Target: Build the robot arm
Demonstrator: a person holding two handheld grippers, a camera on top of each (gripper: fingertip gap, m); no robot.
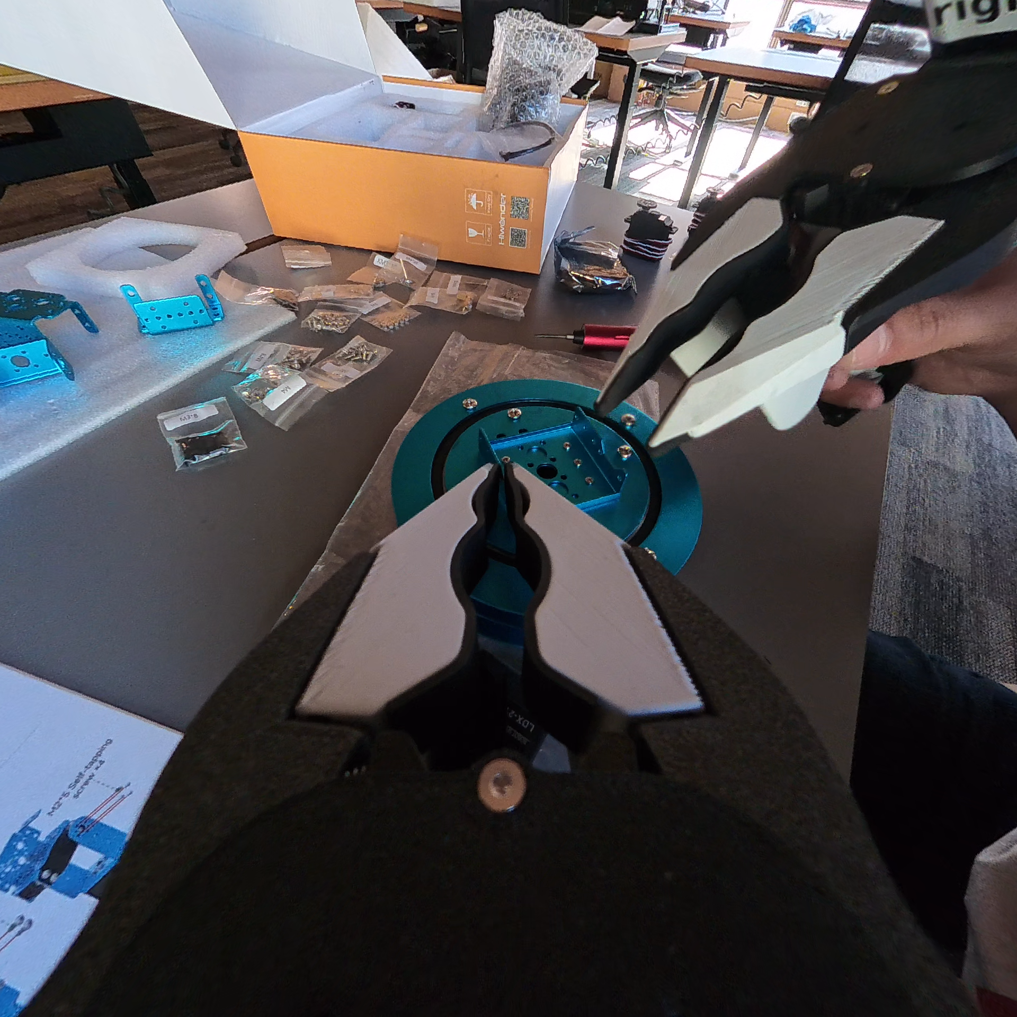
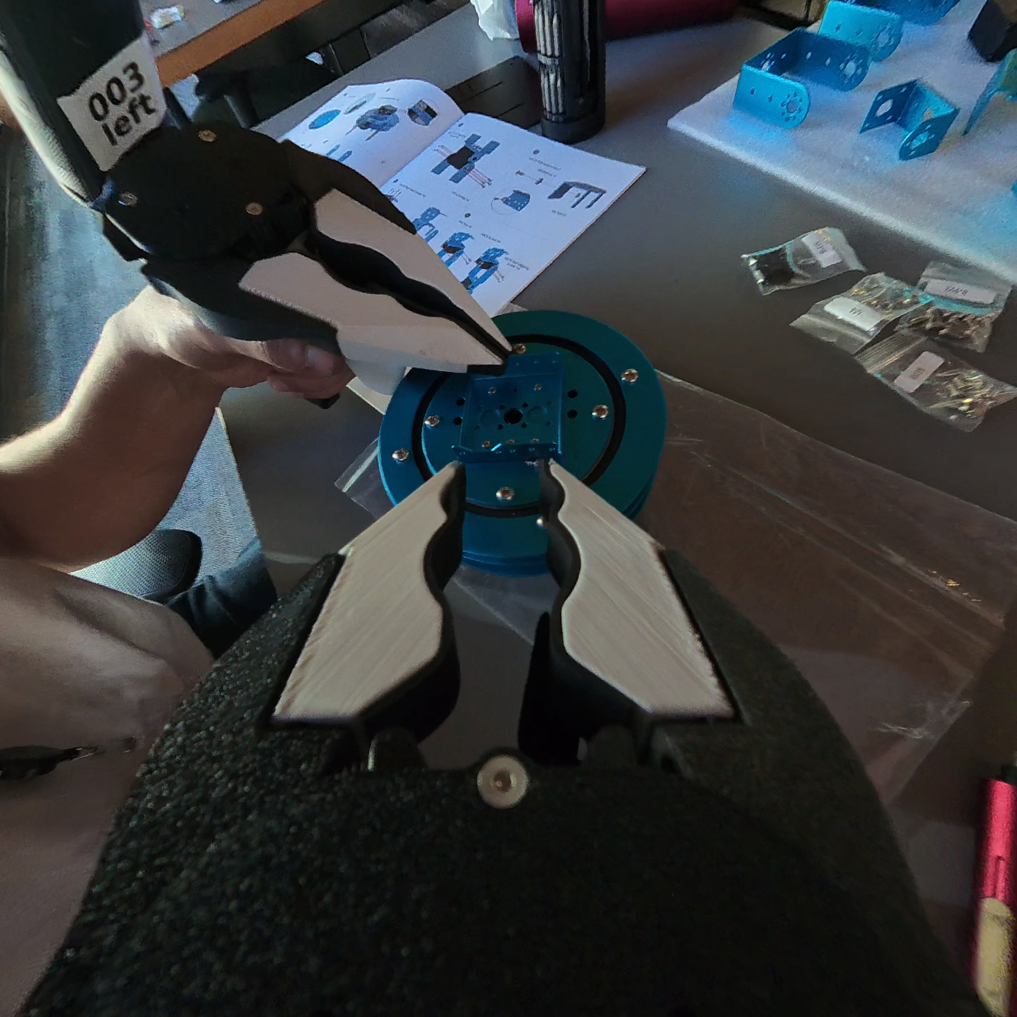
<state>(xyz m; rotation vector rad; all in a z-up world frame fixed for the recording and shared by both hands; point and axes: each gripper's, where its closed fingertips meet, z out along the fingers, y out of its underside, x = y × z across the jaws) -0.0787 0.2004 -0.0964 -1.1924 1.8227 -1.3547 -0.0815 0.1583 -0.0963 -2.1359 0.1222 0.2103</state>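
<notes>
A round blue metal base lies on a clear plastic bag on the grey table. A small blue U-shaped bracket sits in its middle. My left gripper has its tips pinched together on one upright wall of the bracket. My right gripper is open, with its tips just over the opposite wall. In the right wrist view, the right gripper has its open tips at the two ends of the bracket's near wall. The left gripper closes on the far wall, above the base.
An open orange box stands at the back. Several screw bags and a red screwdriver lie behind the base. Blue brackets rest on white foam at the left. An open manual and a black bottle are nearby. One gripper's finger ends stand about 5 centimetres off the other's. Between my left fingertips and the black bottle there is roughly 30 centimetres.
</notes>
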